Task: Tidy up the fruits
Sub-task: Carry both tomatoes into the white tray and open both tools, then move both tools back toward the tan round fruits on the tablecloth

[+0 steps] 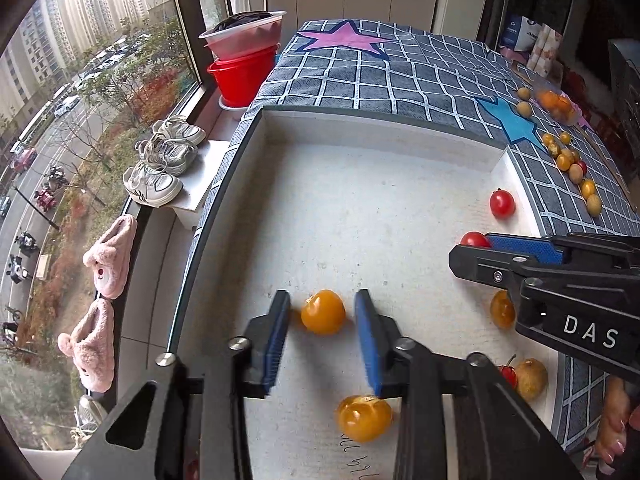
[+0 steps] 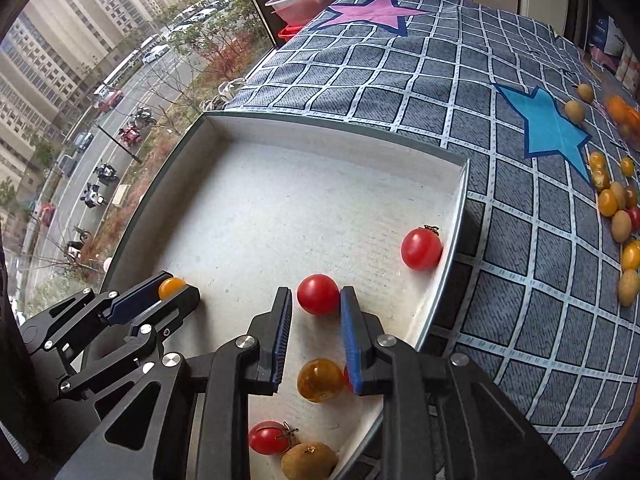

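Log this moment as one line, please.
left gripper: open, astride orange tomato | right gripper: open, astride red tomato | both in white tray

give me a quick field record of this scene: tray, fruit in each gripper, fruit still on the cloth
tray: white tray, holds several small fruits
left gripper: open, orange tomato between fingers, gaps both sides
right gripper: open, red tomato between fingers
loose in tray: another red tomato by right wall
cloth: checked cloth; row of fruits remains outside tray
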Demonstrator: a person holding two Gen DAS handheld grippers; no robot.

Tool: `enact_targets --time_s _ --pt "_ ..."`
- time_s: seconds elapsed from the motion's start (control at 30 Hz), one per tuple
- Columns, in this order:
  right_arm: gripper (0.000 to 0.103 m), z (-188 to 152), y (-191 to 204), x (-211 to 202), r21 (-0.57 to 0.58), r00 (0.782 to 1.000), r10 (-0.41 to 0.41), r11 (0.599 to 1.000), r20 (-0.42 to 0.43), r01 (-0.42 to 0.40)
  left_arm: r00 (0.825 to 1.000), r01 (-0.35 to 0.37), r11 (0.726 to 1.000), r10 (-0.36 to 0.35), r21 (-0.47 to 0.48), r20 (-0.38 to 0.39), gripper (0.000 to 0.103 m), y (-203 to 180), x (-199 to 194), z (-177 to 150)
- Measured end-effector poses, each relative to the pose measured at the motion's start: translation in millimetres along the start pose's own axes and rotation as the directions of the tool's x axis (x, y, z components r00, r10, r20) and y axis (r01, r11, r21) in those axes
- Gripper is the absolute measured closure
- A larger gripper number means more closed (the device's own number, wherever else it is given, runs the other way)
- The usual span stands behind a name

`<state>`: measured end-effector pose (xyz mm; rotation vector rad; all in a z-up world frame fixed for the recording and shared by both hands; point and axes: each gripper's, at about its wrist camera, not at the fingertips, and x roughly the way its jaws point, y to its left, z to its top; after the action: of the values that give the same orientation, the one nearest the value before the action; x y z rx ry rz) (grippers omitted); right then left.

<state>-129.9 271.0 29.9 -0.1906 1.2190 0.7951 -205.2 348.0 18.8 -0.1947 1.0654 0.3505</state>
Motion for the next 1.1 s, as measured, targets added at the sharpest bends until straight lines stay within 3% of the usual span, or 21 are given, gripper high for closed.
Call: enact_targets --time_s 0.03,0.13,0.23,0.3,0.4,0.67,0.9,1.1 --pt "0.059 0 1 -1 0.005 1.000 0.011 1.000 0.006 -0.011 1.000 0.002 1.000 -0.002 -0.002 0.013 0.024 0 -2 0" --pt "0.036 1 2 -11 0.011 0.999 0.006 1.000 0.045 -0.006 0.998 -0.006 1.000 0.006 0.006 0.057 0.024 -1 -12 1" --pt "0.032 0 -2 -21 0.044 0.998 0.021 0.999 0.066 -0.024 0.999 -0.004 1.000 0.004 -0.006 0.050 0.024 0 -14 0" --pt "0.023 -2 -6 -30 0.065 0.996 0.026 0.997 0.086 -0.032 0.999 -0.002 1.000 0.002 -0.014 0.052 0.024 0 -17 -1" --pt "0.023 -4 -14 -42 0.078 0.993 0.043 0.996 0.110 -0.052 0.998 0.004 1.000 -0.003 -0.012 0.061 0.024 -3 -25 -3" --pt "0.023 -29 -60 -78 0.154 0.989 -0.016 0.988 0.146 -0.007 0.992 0.044 0.998 -0.050 0.053 0.119 0.024 -41 -58 6" --pt "0.023 -53 -132 -99 0.249 0.976 -0.154 0.962 0.153 0.113 0.980 0.121 0.981 -0.143 0.151 0.141 0.024 -103 -80 16" --pt "0.023 -73 -196 -122 0.342 0.946 -0.280 0.915 0.163 0.212 0.981 0.139 0.965 -0.165 0.223 0.102 0.024 -164 -69 18"
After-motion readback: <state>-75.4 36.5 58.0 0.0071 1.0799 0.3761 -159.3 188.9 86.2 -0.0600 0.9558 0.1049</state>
